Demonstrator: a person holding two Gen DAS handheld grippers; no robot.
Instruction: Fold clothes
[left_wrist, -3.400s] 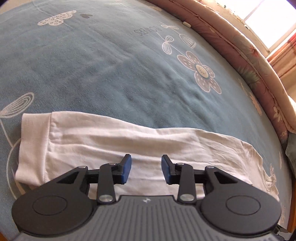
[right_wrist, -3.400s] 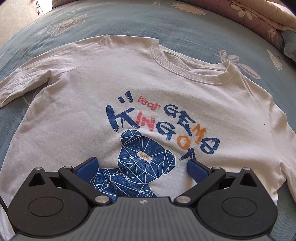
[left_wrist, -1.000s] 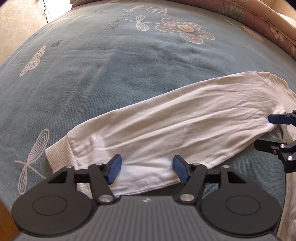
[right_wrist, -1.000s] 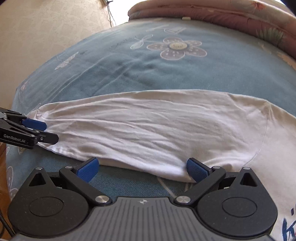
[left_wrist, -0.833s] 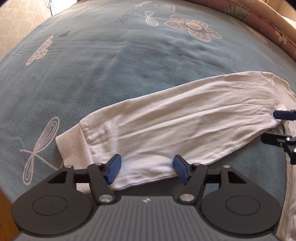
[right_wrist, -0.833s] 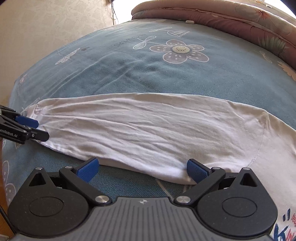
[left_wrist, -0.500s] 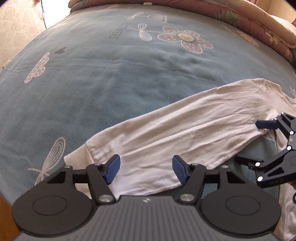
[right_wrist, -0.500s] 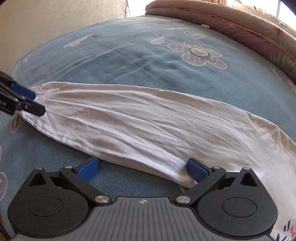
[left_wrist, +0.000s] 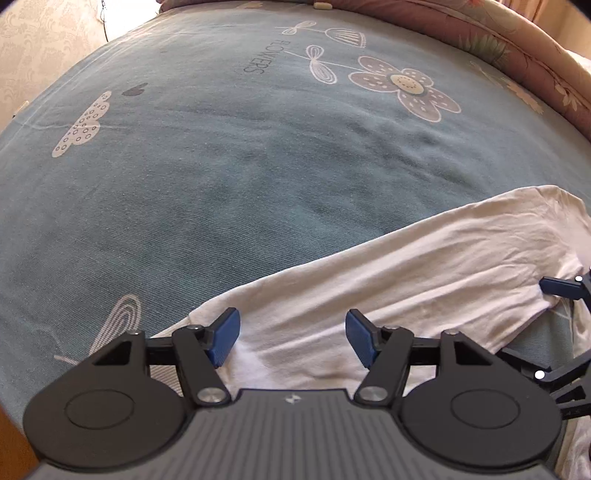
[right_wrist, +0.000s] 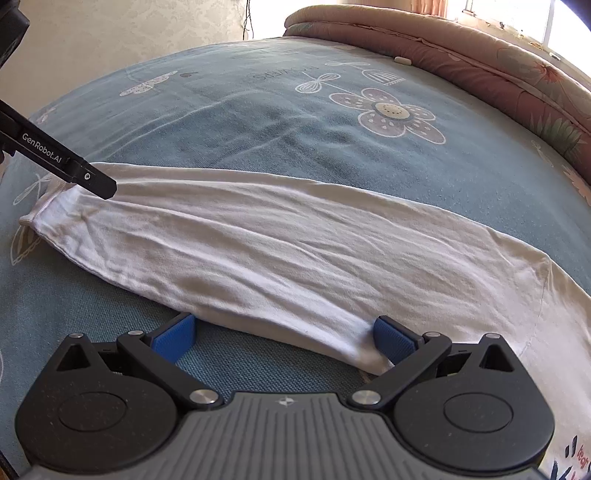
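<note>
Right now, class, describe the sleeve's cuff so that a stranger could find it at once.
Start at the blue bedsheet printed with flowers, then find the white sleeve stretched across it. Follow the sleeve away from the shirt's body to its narrow end: the cuff is the stitched, open edge there, just beside the left tool.

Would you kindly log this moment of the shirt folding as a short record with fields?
surface: blue flowered bedspread
garment: white shirt, its long sleeve stretched flat across the bed
left gripper: open, over the sleeve's cuff end
right gripper: open, at the sleeve's near edge by the armpit
background: folded pink quilt
</note>
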